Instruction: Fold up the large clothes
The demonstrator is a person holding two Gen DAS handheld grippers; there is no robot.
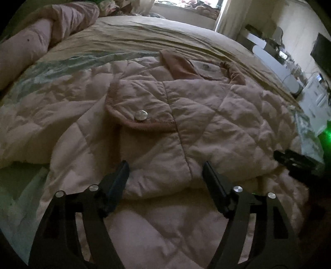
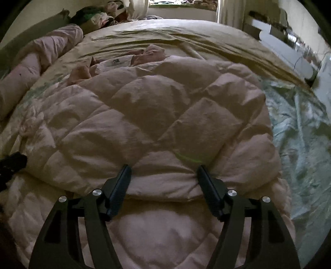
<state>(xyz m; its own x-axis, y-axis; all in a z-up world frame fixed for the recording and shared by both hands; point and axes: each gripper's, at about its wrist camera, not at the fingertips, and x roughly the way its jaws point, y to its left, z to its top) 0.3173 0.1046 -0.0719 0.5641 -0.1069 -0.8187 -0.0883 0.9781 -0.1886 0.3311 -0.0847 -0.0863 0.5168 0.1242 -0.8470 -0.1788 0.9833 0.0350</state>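
Because the quilted pink jacket (image 1: 165,115) spread over the bed (image 1: 144,37) looks puffy, soft and light, I would pinch its folded hem, where left tongs (image 1: 165,178) and right tongs (image 2: 164,180) gape wide, gripping nothing.

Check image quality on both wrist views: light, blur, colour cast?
Left wrist: dim, soft focus, strong fisheye bending; green glow at the right edge, glint on the jacket's snap button. Right wrist: equally dim, window overexposed, faint green streak on the jacket.
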